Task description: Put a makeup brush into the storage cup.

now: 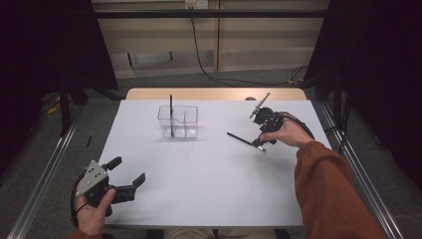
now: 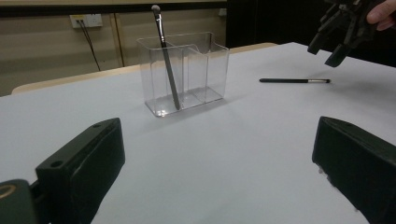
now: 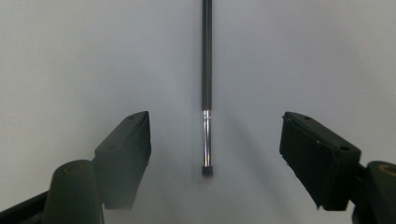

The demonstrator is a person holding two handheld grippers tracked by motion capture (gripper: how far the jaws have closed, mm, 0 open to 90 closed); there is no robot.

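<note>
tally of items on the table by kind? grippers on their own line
Makeup brushes: 2, one lying on the table between the right gripper's open jaws, one standing in the organizer
Clear two-compartment organizer: 1
Grippers: 2, right, plus left gripper, open and with nothing between its jaws
Total: 5

Black brush [image 3: 206,56] with silver ferrule, clear organizer [image 1: 178,121], white table [image 1: 209,174], rust-orange sleeve [image 1: 331,194].
</note>
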